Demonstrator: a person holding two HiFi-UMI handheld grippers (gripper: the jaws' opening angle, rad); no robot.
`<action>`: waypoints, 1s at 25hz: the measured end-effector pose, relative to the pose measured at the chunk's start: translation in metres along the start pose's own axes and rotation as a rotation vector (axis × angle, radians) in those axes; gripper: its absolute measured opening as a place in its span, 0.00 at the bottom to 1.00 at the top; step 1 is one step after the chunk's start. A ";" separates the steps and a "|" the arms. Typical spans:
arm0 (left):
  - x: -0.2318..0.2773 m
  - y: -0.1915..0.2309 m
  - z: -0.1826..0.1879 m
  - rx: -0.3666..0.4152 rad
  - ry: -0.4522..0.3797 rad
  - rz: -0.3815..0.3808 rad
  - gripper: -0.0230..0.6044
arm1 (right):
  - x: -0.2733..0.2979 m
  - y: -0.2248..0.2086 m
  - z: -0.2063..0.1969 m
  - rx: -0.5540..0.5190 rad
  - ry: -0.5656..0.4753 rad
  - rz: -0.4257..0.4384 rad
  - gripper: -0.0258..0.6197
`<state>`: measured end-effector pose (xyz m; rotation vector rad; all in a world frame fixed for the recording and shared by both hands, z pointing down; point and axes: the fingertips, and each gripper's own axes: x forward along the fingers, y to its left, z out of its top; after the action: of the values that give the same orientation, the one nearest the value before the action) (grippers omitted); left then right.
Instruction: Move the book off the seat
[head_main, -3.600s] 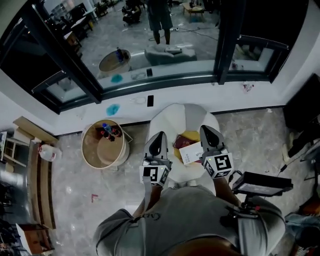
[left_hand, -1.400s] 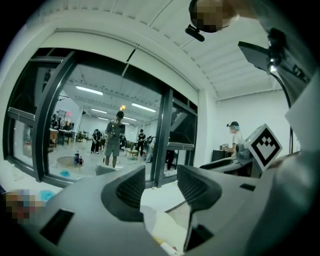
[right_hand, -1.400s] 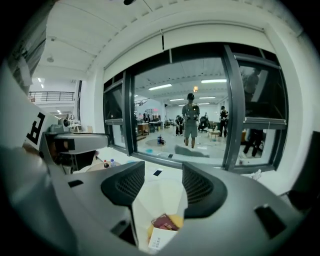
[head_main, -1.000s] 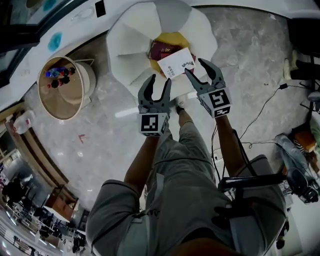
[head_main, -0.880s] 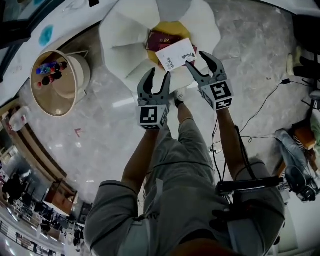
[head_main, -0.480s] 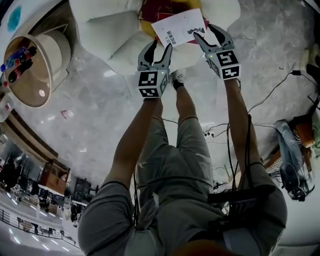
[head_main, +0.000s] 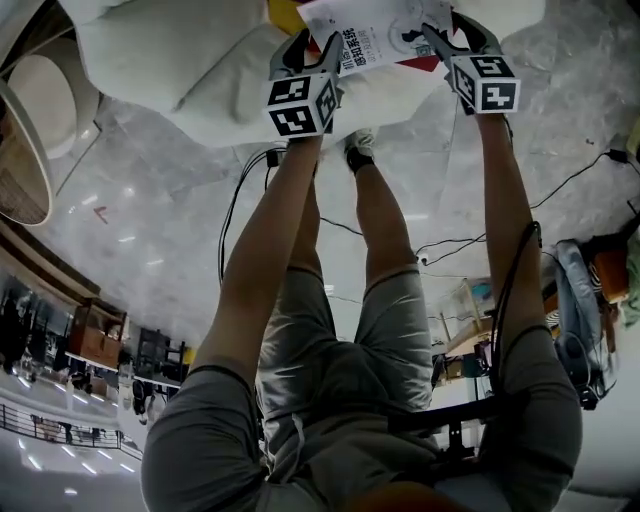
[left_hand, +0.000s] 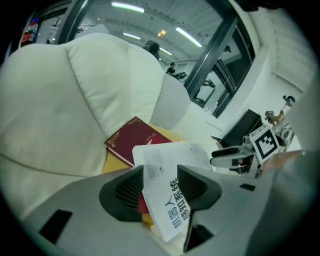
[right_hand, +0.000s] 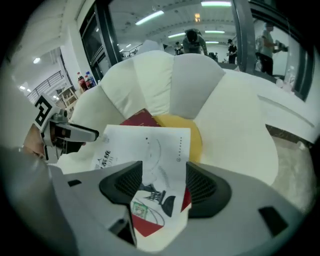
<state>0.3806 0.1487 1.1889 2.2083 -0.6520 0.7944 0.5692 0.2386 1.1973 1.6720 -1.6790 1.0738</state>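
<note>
Item: one white book (left_hand: 170, 159), printed cover up, lying askew on a dark red book (left_hand: 134, 142); both rest on a yellow cushion (right_hand: 192, 131) on the seat of a white armchair (left_hand: 60, 100), toward its front edge. We record the left gripper (left_hand: 161, 176) at the white book's near left corner, jaws part open, the corner between them with no pad pressing on it. We record the right gripper (right_hand: 162, 179) at the book's near right end, its jaws having just been opening, now apart with the book's edge between them, unclamped. Both grippers point down at the seat.
</note>
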 end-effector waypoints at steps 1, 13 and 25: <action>0.008 0.005 -0.002 0.009 -0.005 -0.002 0.37 | 0.006 -0.007 -0.003 -0.009 -0.020 -0.015 0.45; 0.053 0.014 -0.002 -0.124 0.054 -0.271 0.42 | 0.046 -0.013 0.003 0.046 -0.026 0.309 0.60; 0.021 0.008 0.004 -0.063 0.051 -0.130 0.29 | 0.015 0.010 0.032 -0.035 -0.131 0.187 0.54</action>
<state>0.3916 0.1363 1.2046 2.1426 -0.4967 0.7507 0.5628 0.2029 1.1910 1.6186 -1.9587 1.0320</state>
